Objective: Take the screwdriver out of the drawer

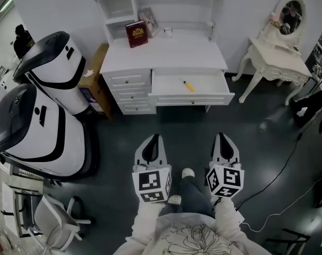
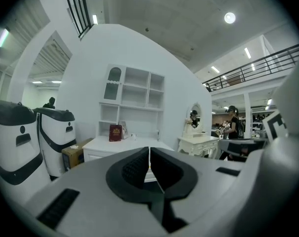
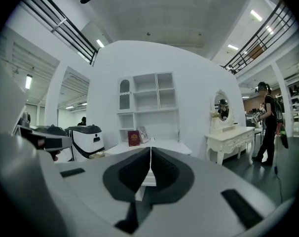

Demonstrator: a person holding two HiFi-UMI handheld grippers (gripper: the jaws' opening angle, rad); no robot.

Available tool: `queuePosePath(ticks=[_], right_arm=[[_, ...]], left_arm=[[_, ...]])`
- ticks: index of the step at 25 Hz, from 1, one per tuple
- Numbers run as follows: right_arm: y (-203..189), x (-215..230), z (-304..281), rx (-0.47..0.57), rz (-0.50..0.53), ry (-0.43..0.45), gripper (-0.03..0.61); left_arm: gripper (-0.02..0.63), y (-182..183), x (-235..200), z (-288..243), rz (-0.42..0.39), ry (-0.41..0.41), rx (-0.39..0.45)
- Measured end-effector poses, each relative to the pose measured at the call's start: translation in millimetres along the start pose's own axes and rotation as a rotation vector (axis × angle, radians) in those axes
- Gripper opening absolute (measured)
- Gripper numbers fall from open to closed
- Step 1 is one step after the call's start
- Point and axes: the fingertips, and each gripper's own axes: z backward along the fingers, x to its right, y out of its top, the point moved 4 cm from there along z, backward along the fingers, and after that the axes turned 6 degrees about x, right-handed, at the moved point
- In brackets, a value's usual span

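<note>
A yellow-handled screwdriver (image 1: 187, 84) lies in the pulled-out top drawer (image 1: 191, 96) of a white desk (image 1: 163, 54). My left gripper (image 1: 152, 140) and right gripper (image 1: 225, 138) hang side by side over the dark floor, well short of the drawer and pointing toward it. Both are shut with nothing between their jaws. In the left gripper view the left gripper (image 2: 149, 151) faces the desk (image 2: 121, 145). The right gripper (image 3: 150, 151) also faces the desk (image 3: 154, 146) in its own view. The screwdriver is not visible in either gripper view.
Two large white-and-black machines (image 1: 41, 110) stand at the left, with a cardboard box (image 1: 93, 73) beside the desk. A red book (image 1: 136, 33) stands on the desktop. A white dressing table with mirror (image 1: 278, 54) is at the right. A cable (image 1: 286, 169) trails across the floor.
</note>
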Motion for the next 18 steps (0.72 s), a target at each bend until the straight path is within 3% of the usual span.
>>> queuePosePath(ticks=[8,18], right_arm=[[-2,16,-59,-0.002,0.003,0.009,0.005],[10,42,-181,0.008,0.003,0.066,0.005]], left_arm=[[0.011,-1,-11,-53,0.003,0.028,0.000],[0.011,15,-22,-162,-0.010,0.075,0.007]])
